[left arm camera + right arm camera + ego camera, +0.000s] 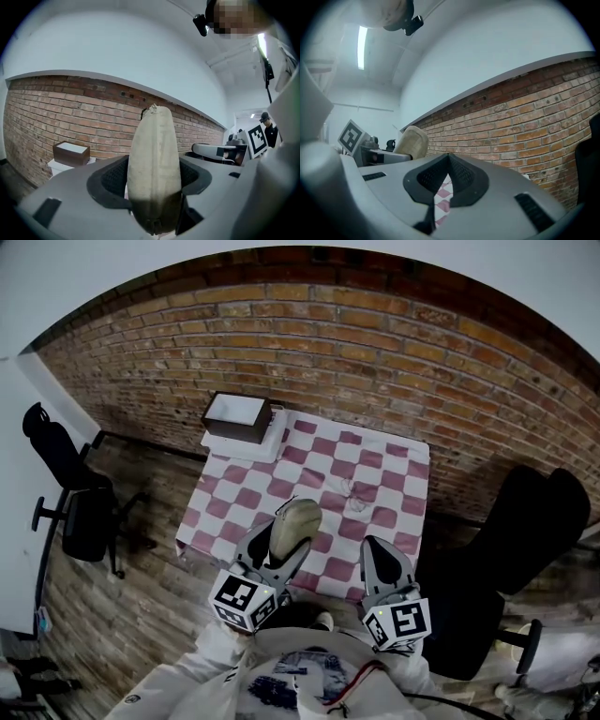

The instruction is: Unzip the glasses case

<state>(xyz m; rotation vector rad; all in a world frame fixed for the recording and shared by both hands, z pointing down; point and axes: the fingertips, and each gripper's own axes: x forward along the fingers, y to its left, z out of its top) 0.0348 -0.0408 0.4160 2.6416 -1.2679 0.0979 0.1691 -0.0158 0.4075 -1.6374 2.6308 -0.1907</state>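
My left gripper (284, 546) is shut on a beige zipped glasses case (294, 523), held above the near edge of the table. In the left gripper view the case (153, 140) stands upright between the pads, its seam facing the camera and a small dark zip pull (149, 109) at the top. My right gripper (378, 547) hovers to the right of the case, apart from it. Its jaws (449, 157) are shut with nothing between them. From the right gripper view the case (411, 140) shows at the left.
The table carries a pink-and-white checked cloth (394, 465), with thin-framed glasses (354, 491) lying on it. At its back left corner a brown box (235, 416) sits on a white base. A black office chair (70, 493) stands left, another (525, 531) right. A brick wall (375, 352) runs behind.
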